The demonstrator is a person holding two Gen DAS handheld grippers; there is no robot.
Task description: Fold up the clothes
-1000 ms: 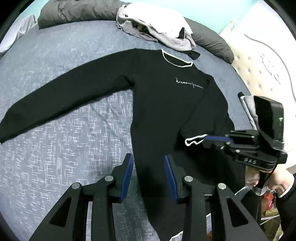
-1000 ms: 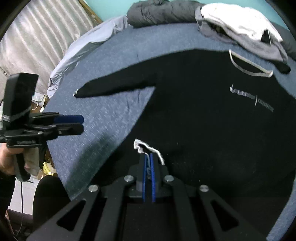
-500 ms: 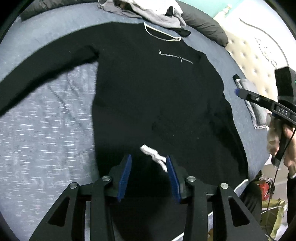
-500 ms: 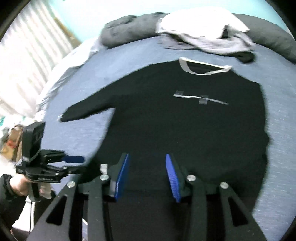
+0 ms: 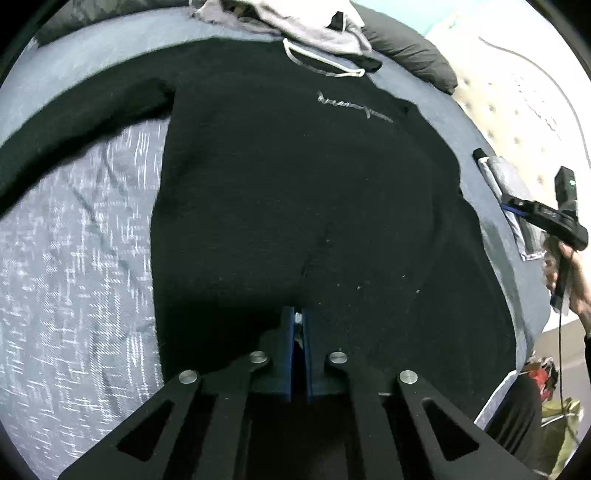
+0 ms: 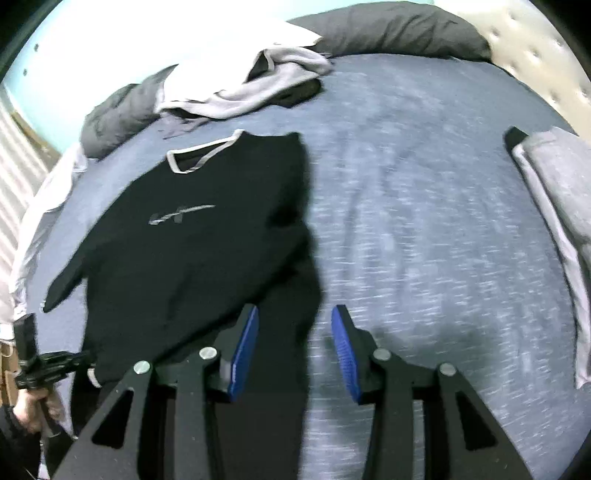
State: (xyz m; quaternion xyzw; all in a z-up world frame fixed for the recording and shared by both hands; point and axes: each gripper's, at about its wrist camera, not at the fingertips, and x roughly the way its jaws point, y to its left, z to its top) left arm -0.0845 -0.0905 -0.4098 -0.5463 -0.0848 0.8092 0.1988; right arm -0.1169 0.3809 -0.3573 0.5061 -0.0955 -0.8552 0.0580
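Observation:
A black long-sleeved sweater [image 5: 295, 177] with a white-trimmed collar and a small chest logo lies face up on the blue-grey bed [image 5: 74, 258]. Its right sleeve is folded across the body; the left sleeve stretches out to the left. My left gripper [image 5: 298, 321] is shut on the white cuff of the folded sleeve near the hem. My right gripper [image 6: 293, 332] is open and empty, over the sweater's right edge [image 6: 295, 258]. It also shows at the right of the left wrist view [image 5: 517, 208].
A heap of grey and white clothes [image 6: 251, 88] and dark pillows [image 6: 399, 33] lie at the back of the bed. A folded grey garment [image 6: 554, 206] lies at the right edge, by the padded headboard [image 5: 517, 103].
My right gripper let go of the sleeve cuff, opened and swung away to the right. My left gripper moved in over the cuff and shut on it.

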